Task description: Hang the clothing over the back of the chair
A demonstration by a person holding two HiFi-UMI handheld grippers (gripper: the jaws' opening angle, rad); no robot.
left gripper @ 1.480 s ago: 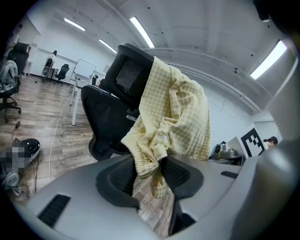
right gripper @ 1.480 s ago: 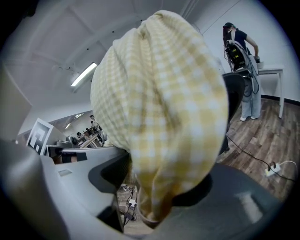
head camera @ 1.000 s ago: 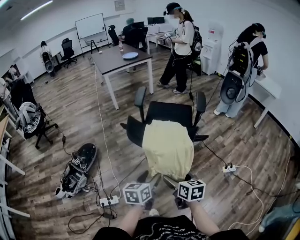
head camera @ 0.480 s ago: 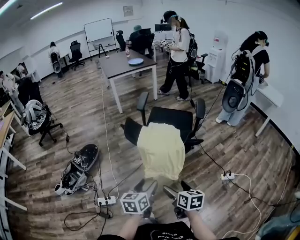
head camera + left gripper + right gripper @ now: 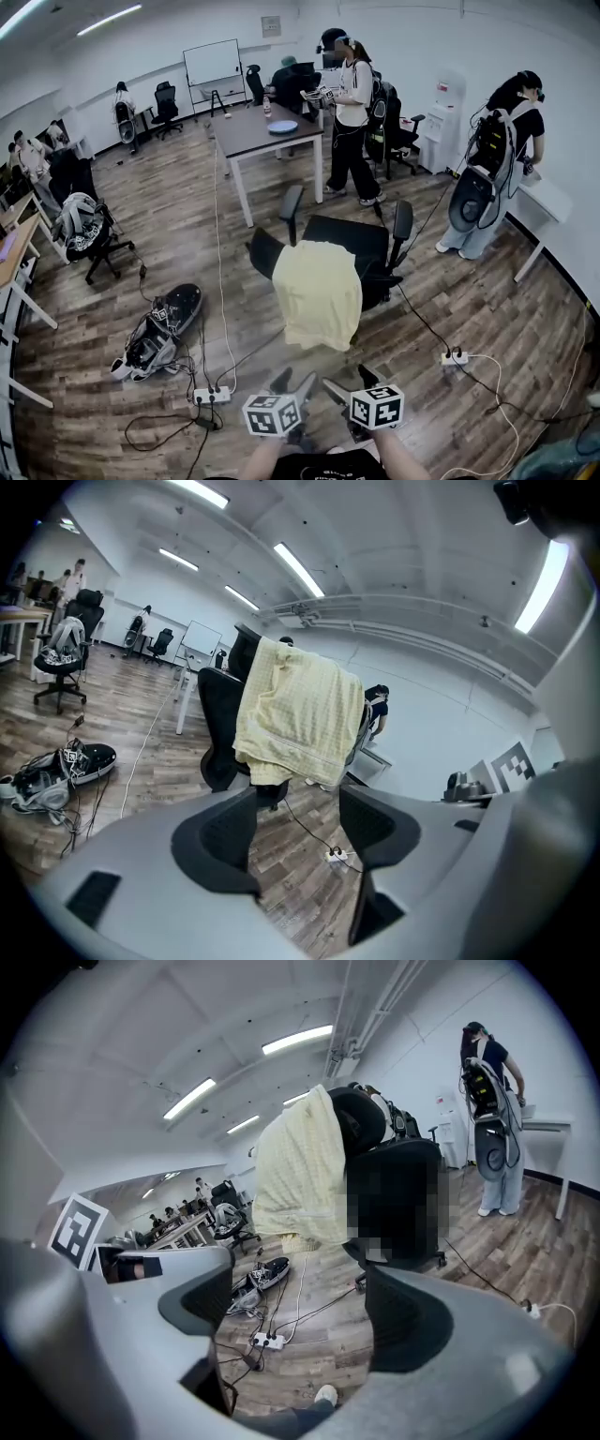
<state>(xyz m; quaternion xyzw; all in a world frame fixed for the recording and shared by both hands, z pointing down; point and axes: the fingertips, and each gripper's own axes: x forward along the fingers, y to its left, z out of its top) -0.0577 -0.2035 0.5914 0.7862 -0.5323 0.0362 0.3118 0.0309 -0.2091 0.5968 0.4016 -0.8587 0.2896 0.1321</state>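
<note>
Your left gripper (image 5: 294,381) and right gripper (image 5: 349,382) sit side by side at bottom centre, jaws apart, empty. Beyond them, mid-frame, the yellow clothing (image 5: 317,292) drapes over the chair (image 5: 349,236) back, on the wood floor (image 5: 141,234).

Wood-plank floor (image 5: 169,234) occupied by black office chair (image 5: 342,234), white power strip (image 5: 214,397) with cables plugged in, second strip (image 5: 454,357) at right, open black bag (image 5: 164,323) at left. Yellow clothing (image 5: 317,292) draped over chair back. Grey table (image 5: 246,139) topped by blue plate (image 5: 282,127) and bottle (image 5: 267,105).
</note>
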